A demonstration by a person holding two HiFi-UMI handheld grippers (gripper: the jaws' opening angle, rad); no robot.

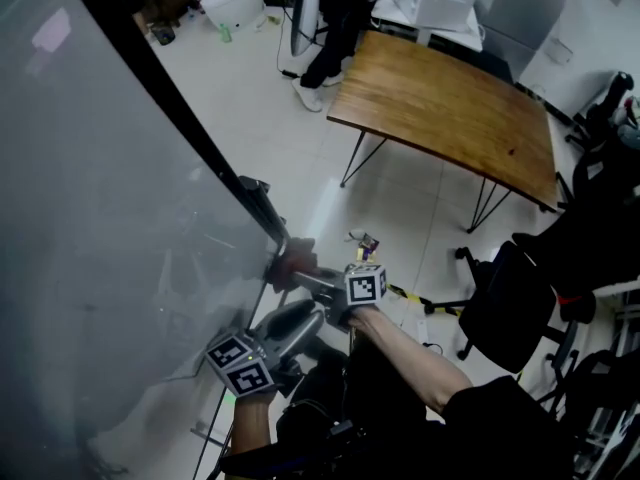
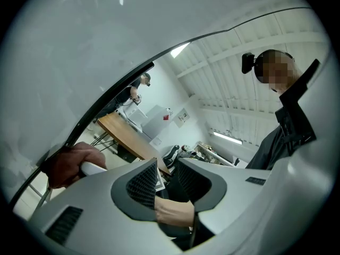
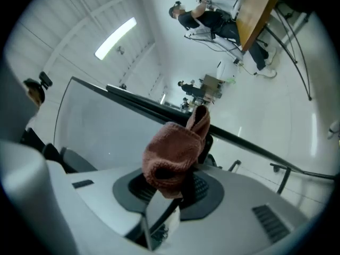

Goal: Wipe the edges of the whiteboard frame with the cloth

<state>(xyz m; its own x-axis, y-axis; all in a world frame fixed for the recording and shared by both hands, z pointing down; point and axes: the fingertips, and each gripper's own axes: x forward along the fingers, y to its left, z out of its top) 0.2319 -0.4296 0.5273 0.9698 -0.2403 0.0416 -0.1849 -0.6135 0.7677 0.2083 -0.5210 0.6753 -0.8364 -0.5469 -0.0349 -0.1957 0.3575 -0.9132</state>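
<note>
Left gripper: nearest the head camera, low beside the person's body. Jaws parted, nothing between them; only the person's forearm shows through the gap. Judged idle, held back so it stays clear of the wiping hand.

Right gripper: just beyond the left one, reaching forward to the board. Jaws clenched on the cloth, a reddish-brown bundle that bulges out past the jaw tips. Bunching it this way probably puts a soft pad, not hard plastic, against the frame.

Cloth position: in the head view it sits against the whiteboard frame near its lower end, at the right-hand edge of the grey whiteboard. Contact looks likely; the right gripper view shows the dark bar running directly behind the bundle, but I cannot confirm the touch.

Judgement: wipe is under way at the low end of this edge. Most of the dark strip runs up and away from the cloth, so a long stroke along it appears to remain.

Background, farther off: black office chair to the right, wooden table on thin metal legs, and a person standing at the far side of the pale floor.
</note>
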